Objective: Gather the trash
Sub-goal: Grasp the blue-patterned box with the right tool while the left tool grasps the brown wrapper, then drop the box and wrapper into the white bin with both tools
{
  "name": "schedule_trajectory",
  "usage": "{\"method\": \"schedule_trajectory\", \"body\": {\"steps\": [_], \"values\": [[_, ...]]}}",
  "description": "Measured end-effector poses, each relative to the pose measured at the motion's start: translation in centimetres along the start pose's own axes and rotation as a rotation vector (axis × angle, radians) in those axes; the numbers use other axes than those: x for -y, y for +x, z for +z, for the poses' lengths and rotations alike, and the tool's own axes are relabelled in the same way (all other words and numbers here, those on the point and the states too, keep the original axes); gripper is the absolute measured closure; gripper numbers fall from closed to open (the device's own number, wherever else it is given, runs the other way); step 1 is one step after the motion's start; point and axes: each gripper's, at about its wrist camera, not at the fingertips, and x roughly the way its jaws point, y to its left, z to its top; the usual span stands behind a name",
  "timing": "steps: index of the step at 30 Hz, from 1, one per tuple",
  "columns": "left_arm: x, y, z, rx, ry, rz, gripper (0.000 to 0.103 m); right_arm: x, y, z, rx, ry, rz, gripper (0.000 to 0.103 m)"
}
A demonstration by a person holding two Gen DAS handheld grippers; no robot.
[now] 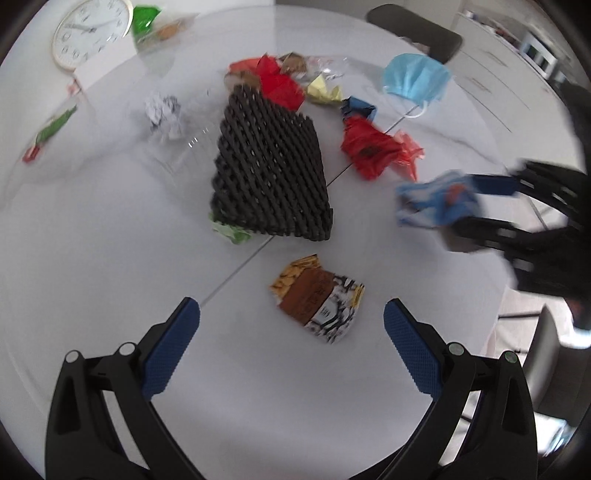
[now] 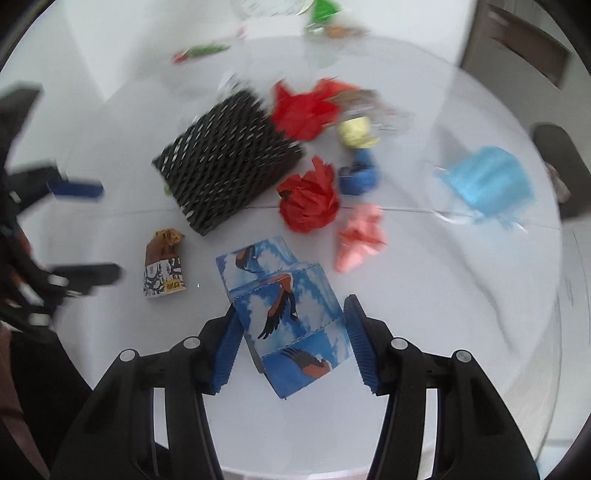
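Trash lies scattered over a white table, both claws angled down at it. Left gripper is wide, nothing between its blue pads; a small brown-and-white wrapper lies on the table just ahead of the tips, slightly toward the right pad, untouched. Further ahead of that claw sits a black mesh mat, a green scrap poking from under its near edge, and beyond the mat a heap of red, yellow and blue scraps. Off to its far left: a crumpled paper ball and a round clock. Far ahead to its right lies a blue face mask. Right gripper is about half closed around a flattened blue carton printed with birds. The left pad touches the carton's edge, the right pad is very near its corner, and whether it presses I cannot tell; the carton looks to rest on the table. Ahead of this claw lie a red paper wad and a pink one. Step in hand, by my reading: right claw grasping the carton, left claw lining up on the wrapper. Next move calls for closing fully on the carton before lifting, and nudging the left claw forward so the wrapper sits between the pads; flat card may slip or pivot if pinched at one corner.
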Motion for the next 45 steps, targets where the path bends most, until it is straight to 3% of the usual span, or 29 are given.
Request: {"method": "schedule_trajectory", "body": {"steps": [6,14,17,23,30,33,39,40,42,45], "values": [[0.9,3.3,0.7,-0.073,-0.201,0.059,0.01,1.8,-6.3,-4.5,0.109,0.205,-0.046,0.048],[0.9,5.7,0.9,-0.109,-0.366,0.144,0.033,4.0,-10.9,-10.5,0.171,0.398,-0.077,0.048],[1.3,5.5,1.2,-0.077,-0.374,0.147,0.05,4.5,-12.0,-12.4,0.185,0.446,-0.086,0.048],[1.9,5.2,1.2,-0.041,-0.335,0.128,0.066,5.7,-13.7,-16.4,0.191,0.531,-0.114,0.048],[3.4,2.9,-0.1,-0.025,-0.235,0.091,0.069,6.5,-14.3,-20.5,0.168,0.63,-0.152,0.048],[5.2,0.4,-0.4,-0.001,-0.129,0.05,0.069,6.2,-13.0,-22.8,0.114,0.669,-0.155,0.048],[12.6,-3.8,-2.1,0.014,0.17,-0.109,0.069,5.3,-6.6,-27.4,-0.024,0.767,-0.134,0.045],[13.7,-4.3,-2.6,0.017,0.204,-0.133,0.069,5.3,-5.4,-28.1,-0.044,0.789,-0.122,0.041],[16.2,-4.9,-3.3,0.017,0.284,-0.185,0.068,5.0,-3.4,-29.3,-0.093,0.829,-0.105,0.021],[20.2,-5.7,-5.1,0.004,0.39,-0.247,0.068,5.0,-3.1,-30.4,-0.099,0.89,-0.13,0.014]]}}
